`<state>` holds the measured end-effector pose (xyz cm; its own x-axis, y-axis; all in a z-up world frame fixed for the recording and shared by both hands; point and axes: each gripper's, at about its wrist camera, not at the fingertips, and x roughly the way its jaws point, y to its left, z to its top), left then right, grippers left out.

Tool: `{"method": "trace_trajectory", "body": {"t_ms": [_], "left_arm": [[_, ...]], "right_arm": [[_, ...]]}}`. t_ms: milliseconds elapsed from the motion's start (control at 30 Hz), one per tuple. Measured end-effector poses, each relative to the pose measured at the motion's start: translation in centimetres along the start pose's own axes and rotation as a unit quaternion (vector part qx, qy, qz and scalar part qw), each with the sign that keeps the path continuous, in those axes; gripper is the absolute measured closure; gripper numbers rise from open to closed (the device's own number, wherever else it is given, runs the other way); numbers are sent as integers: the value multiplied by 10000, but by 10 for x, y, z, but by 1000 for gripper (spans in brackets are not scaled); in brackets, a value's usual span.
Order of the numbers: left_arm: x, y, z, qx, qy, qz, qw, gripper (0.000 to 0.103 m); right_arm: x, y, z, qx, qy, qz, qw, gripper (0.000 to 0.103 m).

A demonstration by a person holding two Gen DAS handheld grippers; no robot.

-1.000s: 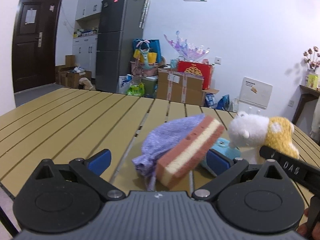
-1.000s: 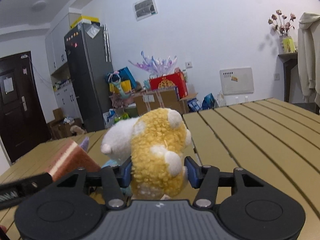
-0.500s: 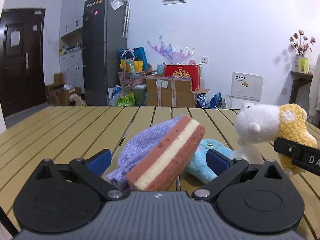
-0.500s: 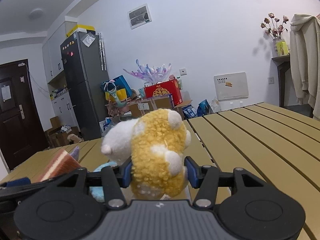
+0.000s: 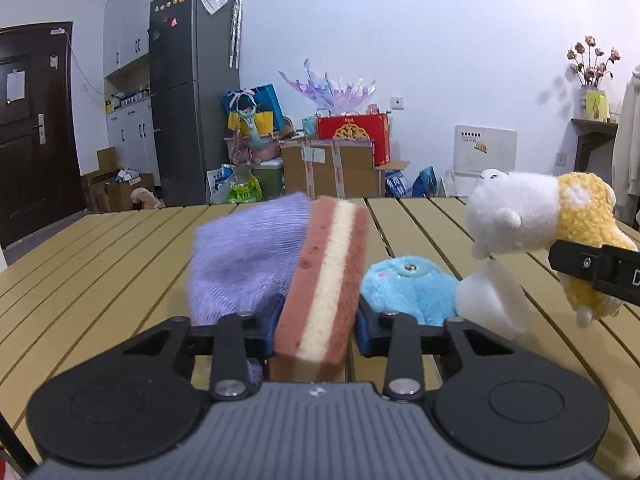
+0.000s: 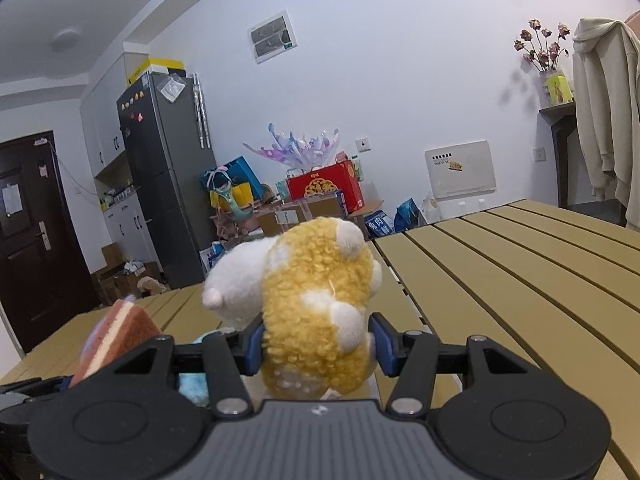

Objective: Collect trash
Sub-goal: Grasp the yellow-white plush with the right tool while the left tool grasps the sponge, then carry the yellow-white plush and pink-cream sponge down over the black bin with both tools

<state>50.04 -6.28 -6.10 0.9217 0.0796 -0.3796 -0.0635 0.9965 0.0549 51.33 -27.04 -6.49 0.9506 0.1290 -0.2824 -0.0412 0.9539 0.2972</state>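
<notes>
My left gripper [image 5: 317, 316] is shut on a brown-and-cream layered sponge [image 5: 326, 276], held on edge above the wooden slat table [image 5: 100, 248]. A purple knit cloth [image 5: 248, 256] lies just behind and left of the sponge. A blue plush [image 5: 408, 292] lies right of it, with a white paper cup [image 5: 492, 304] beside. My right gripper [image 6: 316, 344] is shut on a yellow-and-white plush toy [image 6: 316, 304], lifted off the table; it also shows in the left wrist view [image 5: 540, 220]. The sponge shows at lower left in the right wrist view [image 6: 116, 336].
The slat table [image 6: 520, 272] stretches to the right. Beyond its far edge stand a grey fridge [image 5: 192, 100], cardboard boxes [image 5: 332, 168], a red box [image 5: 354, 136] and bags. A coat [image 6: 604, 120] hangs at the right.
My left gripper closed on the sponge, which turned from tilted to on edge between the fingers. The right gripper kept hold of the plush and rose slightly.
</notes>
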Motion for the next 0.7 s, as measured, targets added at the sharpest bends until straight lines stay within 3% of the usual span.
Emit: {"method": "trace_trajectory", "body": {"t_ms": [200, 533, 633, 700], "left_arm": [[-15, -2, 5, 33, -272, -148, 9995, 70], [0, -10, 0, 241, 283, -343, 9987, 69], [-1, -12, 0, 283, 248, -315, 9988, 53], [-2, -15, -1, 359, 165, -233, 9989, 49]], "right_arm": [[-6, -4, -5, -3, -89, 53, 9999, 51], [-7, -5, -6, 71, -53, 28, 10000, 51], [-6, -3, -3, 73, -30, 13, 10000, 51], [-6, -3, -4, 76, -15, 10, 10000, 51]]}}
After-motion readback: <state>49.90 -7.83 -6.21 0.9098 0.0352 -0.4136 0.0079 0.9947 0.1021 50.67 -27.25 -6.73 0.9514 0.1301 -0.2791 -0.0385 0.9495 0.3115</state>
